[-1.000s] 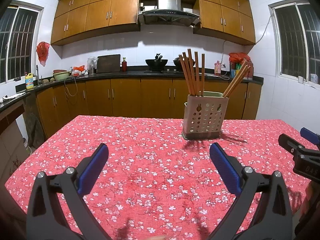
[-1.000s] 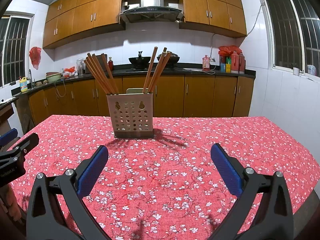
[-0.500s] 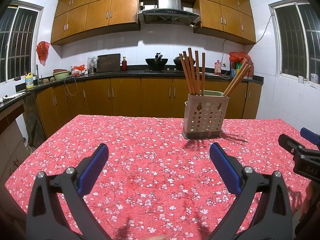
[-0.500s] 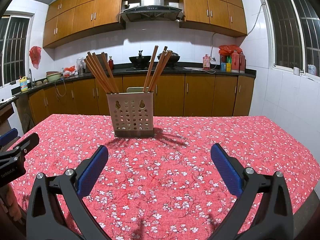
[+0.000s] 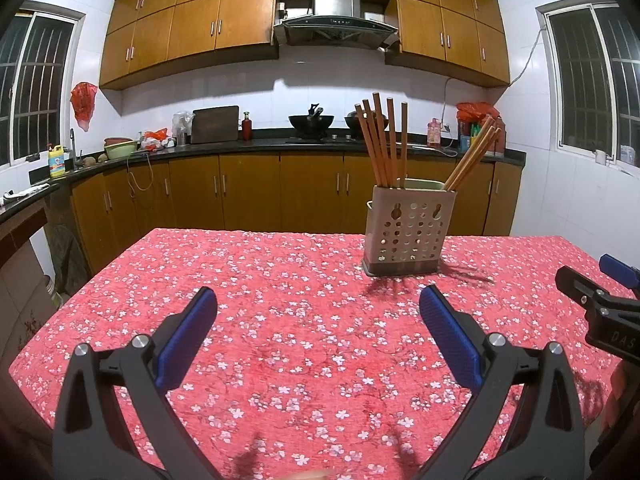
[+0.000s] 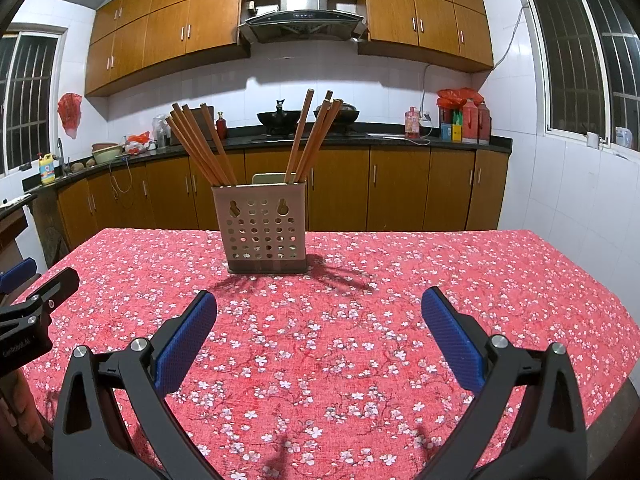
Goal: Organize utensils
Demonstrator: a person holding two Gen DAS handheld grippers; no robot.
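Observation:
A beige perforated utensil holder (image 5: pixel 407 230) stands on the red floral tablecloth (image 5: pixel 304 320), also in the right wrist view (image 6: pixel 264 229). Several wooden chopsticks (image 5: pixel 382 142) lean in its left compartment and several more (image 5: pixel 472 156) in its right; the right wrist view shows both bunches (image 6: pixel 200 144) (image 6: pixel 314 134). My left gripper (image 5: pixel 318 334) is open and empty, short of the holder and to its left. My right gripper (image 6: pixel 318 334) is open and empty, facing the holder. Each gripper shows at the edge of the other's view (image 5: pixel 600 304) (image 6: pixel 32 308).
The table's edges lie at the left (image 5: pixel 60 320) and right (image 6: pixel 600 300). Behind the table runs a kitchen counter (image 5: pixel 240 146) with wooden cabinets, woks and bottles. Windows flank both sides.

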